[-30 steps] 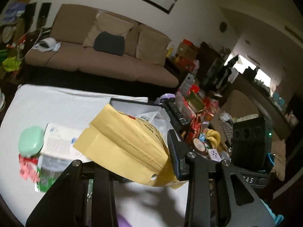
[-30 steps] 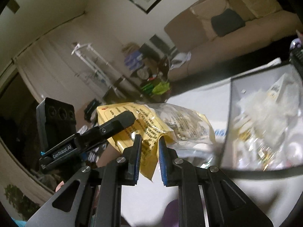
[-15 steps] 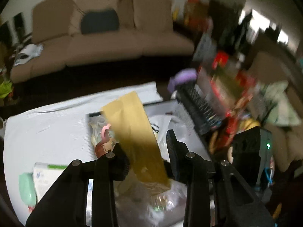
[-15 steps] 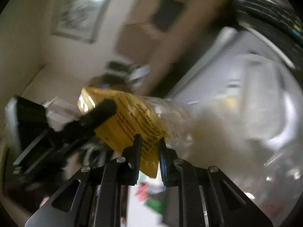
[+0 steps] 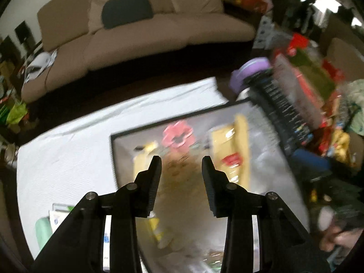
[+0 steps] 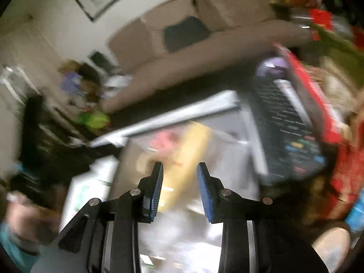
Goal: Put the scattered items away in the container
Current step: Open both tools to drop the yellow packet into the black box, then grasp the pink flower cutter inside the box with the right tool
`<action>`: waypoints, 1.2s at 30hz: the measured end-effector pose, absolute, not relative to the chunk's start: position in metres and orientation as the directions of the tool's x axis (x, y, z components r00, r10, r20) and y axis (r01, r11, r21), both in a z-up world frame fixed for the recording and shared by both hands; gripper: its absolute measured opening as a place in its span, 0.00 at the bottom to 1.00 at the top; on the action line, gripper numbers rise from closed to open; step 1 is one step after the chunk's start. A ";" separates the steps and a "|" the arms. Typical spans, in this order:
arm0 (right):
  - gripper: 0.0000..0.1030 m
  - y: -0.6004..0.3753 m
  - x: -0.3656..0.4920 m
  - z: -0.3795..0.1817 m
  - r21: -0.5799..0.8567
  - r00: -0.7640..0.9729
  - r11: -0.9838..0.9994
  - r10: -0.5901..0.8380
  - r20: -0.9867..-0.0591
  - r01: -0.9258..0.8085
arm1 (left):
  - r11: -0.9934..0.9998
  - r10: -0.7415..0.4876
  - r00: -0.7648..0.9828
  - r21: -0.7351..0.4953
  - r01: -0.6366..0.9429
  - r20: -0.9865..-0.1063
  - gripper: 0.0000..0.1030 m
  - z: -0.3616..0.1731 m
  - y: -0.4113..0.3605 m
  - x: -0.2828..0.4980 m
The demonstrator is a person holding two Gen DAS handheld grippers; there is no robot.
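A grey box with a black rim (image 5: 159, 122) stands on the white table and holds several items. The yellow snack bag (image 5: 179, 182) lies inside it, blurred, below my left gripper (image 5: 181, 162), which is open and empty. A pink item (image 5: 178, 134) and another yellow packet (image 5: 236, 145) lie further in. In the right wrist view my right gripper (image 6: 179, 169) is open and empty above the same box (image 6: 252, 127), with the yellow bag (image 6: 191, 150) beneath it.
A green soap case (image 5: 43, 229) and a white packet (image 5: 58, 216) lie on the white cloth (image 5: 68, 147) left of the box. A black remote (image 5: 284, 111), a purple lid (image 5: 252, 70) and red clutter crowd the right side. A brown sofa (image 5: 141, 29) stands behind.
Both grippers held the yellow bag and carried it over the box. Both have opened and the bag has dropped into the box.
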State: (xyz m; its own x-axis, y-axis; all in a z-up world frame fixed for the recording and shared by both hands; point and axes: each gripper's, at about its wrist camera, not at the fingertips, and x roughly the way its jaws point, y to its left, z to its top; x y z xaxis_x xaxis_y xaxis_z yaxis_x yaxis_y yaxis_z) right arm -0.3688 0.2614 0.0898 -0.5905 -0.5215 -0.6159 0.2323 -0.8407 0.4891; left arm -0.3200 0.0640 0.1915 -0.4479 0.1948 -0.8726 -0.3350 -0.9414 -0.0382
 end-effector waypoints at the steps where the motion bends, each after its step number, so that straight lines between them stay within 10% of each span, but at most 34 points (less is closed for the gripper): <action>1: 0.32 0.253 -0.371 0.093 0.498 -0.587 -0.831 -0.538 -0.605 0.248 | -0.945 0.200 -0.436 -0.055 -0.323 -0.878 0.33 0.185 0.058 -0.320; 10: 0.28 0.192 -0.424 0.006 0.236 -0.322 -0.954 -0.286 -0.902 0.186 | -0.952 0.173 -0.360 -0.062 -0.299 -0.917 0.33 0.137 0.048 -0.330; 21: 0.37 0.216 -0.423 0.036 0.300 -0.416 -0.934 -0.355 -0.837 0.192 | -0.942 0.227 -0.407 -0.093 -0.323 -0.885 0.39 0.143 0.025 -0.295; 25: 0.77 0.207 -0.427 0.067 0.325 -0.477 -0.918 -0.396 -0.784 0.228 | -0.932 0.281 -0.474 -0.120 -0.341 -0.834 0.50 0.163 0.000 -0.241; 36: 0.76 0.084 -0.477 0.015 0.003 -0.429 -0.928 -0.175 -0.886 0.372 | -0.923 0.368 -0.486 -0.248 -0.295 -0.793 0.55 0.166 -0.085 -0.159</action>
